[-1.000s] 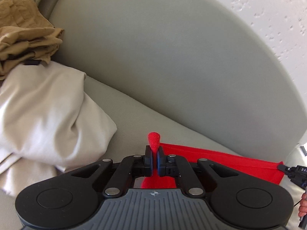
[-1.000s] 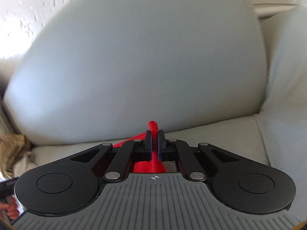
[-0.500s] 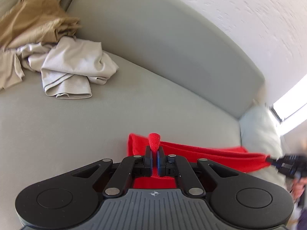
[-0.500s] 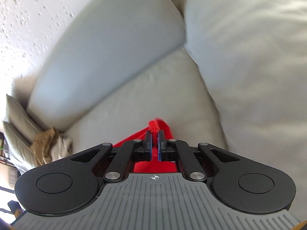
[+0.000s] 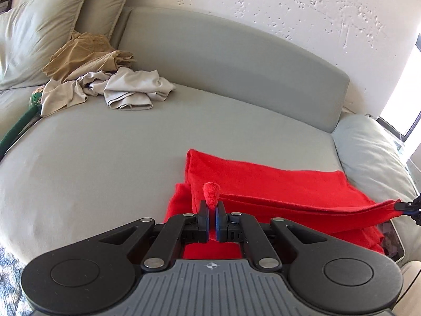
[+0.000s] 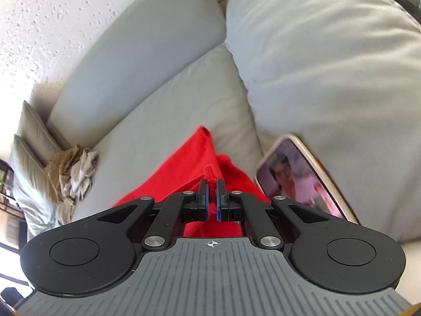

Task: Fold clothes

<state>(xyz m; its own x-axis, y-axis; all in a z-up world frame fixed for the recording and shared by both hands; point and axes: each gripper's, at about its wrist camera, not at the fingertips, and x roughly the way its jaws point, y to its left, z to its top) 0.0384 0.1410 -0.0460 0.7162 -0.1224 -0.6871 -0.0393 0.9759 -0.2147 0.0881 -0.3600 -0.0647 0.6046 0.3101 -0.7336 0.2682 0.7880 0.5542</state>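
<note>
A red garment (image 5: pixel 263 181) lies partly folded on the grey sofa seat (image 5: pixel 105 144). My left gripper (image 5: pixel 212 206) is shut on one corner of it, a red tip sticking out between the fingers. My right gripper (image 6: pixel 211 184) is shut on another corner of the red garment (image 6: pixel 184 168); it also shows at the right edge of the left wrist view (image 5: pixel 410 206), holding the stretched edge. The lifted edge hangs taut between both grippers above the lower layer.
A pile of tan and beige clothes (image 5: pixel 100 79) lies at the sofa's far left by two cushions (image 5: pixel 39 26). A phone with a lit screen (image 6: pixel 297 176) leans against a big cushion (image 6: pixel 329 65) at the right. The backrest (image 5: pixel 223 58) and a white wall stand behind.
Both grippers have pulled back and up from the backrest with the red garment's edge, so the seat, the clothes pile and the phone have come into view. Both stay shut.
</note>
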